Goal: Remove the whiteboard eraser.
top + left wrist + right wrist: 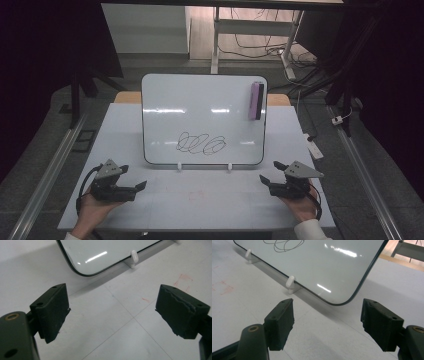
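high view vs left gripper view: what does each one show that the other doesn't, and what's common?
High view alone: the purple eraser stuck at the whiteboard's upper right, the black scribble low on the board, and the right gripper open near the table's right edge.

Left gripper view alone: faint red marks on the table, seen close, and the worn pads of its open jaws.

Both: the whiteboard standing on white clip feet, the white table, and the left gripper.
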`<state>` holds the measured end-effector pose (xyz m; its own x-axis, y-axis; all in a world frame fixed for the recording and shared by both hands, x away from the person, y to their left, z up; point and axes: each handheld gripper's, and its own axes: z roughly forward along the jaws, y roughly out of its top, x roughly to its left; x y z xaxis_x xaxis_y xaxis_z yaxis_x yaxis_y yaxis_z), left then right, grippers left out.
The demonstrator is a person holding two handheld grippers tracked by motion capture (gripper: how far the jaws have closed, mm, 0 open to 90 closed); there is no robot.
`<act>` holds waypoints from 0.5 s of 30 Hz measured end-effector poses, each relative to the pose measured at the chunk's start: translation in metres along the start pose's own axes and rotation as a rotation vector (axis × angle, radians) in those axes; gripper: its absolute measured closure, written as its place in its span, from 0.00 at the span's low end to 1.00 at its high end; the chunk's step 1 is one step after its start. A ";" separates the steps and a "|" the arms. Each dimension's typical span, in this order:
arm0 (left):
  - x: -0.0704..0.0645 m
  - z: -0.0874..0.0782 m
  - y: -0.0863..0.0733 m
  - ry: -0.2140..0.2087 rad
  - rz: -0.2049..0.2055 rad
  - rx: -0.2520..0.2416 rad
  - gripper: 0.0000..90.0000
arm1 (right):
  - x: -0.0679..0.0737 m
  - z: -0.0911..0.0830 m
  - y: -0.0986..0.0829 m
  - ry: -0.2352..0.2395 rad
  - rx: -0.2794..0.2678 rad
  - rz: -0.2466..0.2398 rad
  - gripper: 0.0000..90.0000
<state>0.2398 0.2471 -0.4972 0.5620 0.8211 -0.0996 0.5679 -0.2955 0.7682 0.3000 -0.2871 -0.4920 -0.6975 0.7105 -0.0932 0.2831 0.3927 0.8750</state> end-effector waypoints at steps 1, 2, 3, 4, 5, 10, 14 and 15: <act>0.000 0.002 0.000 -0.001 0.000 0.006 0.14 | 0.000 0.001 -0.001 0.003 -0.001 0.008 0.29; 0.000 0.002 0.000 -0.001 0.000 0.006 0.14 | 0.000 0.002 -0.001 0.006 0.005 0.006 0.29; -0.002 0.002 0.000 0.000 0.010 0.011 0.14 | 0.001 0.003 -0.002 0.007 0.009 -0.002 0.29; -0.003 0.002 0.000 0.002 0.013 0.009 0.14 | 0.001 0.004 -0.002 0.007 0.013 -0.010 0.29; -0.003 0.001 0.000 0.002 0.016 0.007 0.14 | 0.001 0.004 -0.001 0.006 0.012 -0.014 0.29; -0.001 -0.002 -0.002 0.001 -0.001 -0.005 0.14 | -0.001 0.006 0.002 0.003 -0.005 0.002 0.29; 0.000 -0.003 -0.003 -0.004 -0.006 -0.008 0.14 | 0.001 0.007 0.001 -0.001 0.008 -0.007 0.29; -0.001 -0.004 -0.003 -0.006 -0.002 -0.012 0.14 | 0.003 0.006 0.001 -0.007 0.012 -0.016 0.29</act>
<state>0.2355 0.2488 -0.4969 0.5644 0.8188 -0.1050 0.5620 -0.2880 0.7754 0.3025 -0.2811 -0.4943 -0.6973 0.7081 -0.1110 0.2795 0.4112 0.8676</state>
